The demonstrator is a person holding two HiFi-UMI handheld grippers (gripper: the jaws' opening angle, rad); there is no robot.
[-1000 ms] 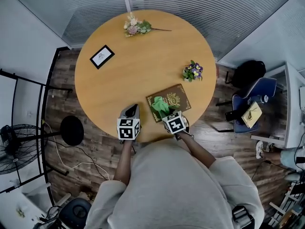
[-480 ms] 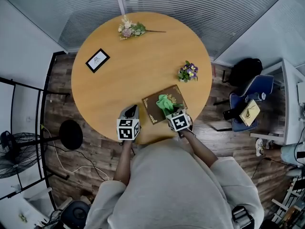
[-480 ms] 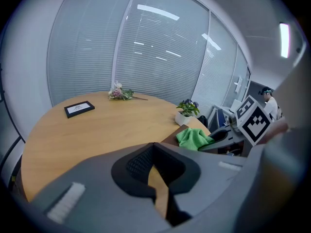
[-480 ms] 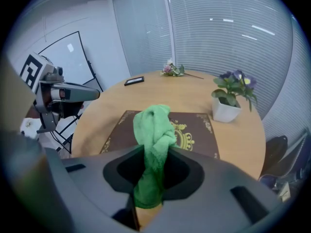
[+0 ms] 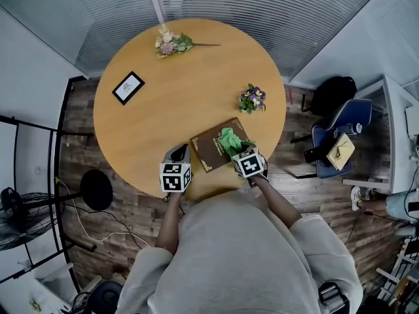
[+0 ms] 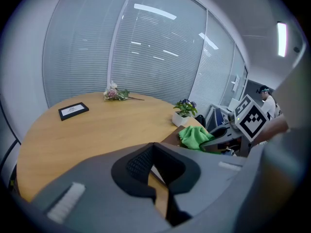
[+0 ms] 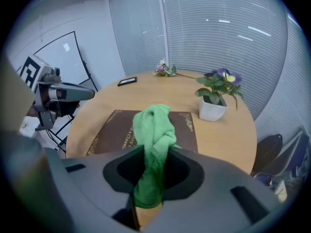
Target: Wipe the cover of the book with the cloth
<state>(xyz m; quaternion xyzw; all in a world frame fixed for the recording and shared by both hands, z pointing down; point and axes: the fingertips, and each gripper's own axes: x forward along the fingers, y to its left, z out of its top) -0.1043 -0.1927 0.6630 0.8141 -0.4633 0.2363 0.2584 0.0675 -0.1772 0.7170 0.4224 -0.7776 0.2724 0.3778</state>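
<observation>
On the book, right gripper clamping cloth has slid right; left gripper closed.

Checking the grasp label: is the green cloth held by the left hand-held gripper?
No, the green cloth is clamped between the jaws of the right hand-held gripper; the left hand-held gripper holds nothing.

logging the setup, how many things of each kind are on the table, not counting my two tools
book: 1
green cloth, lying on the book: 1
potted plant: 1
loose flower sprig: 1
framed card: 1
total: 5
</observation>
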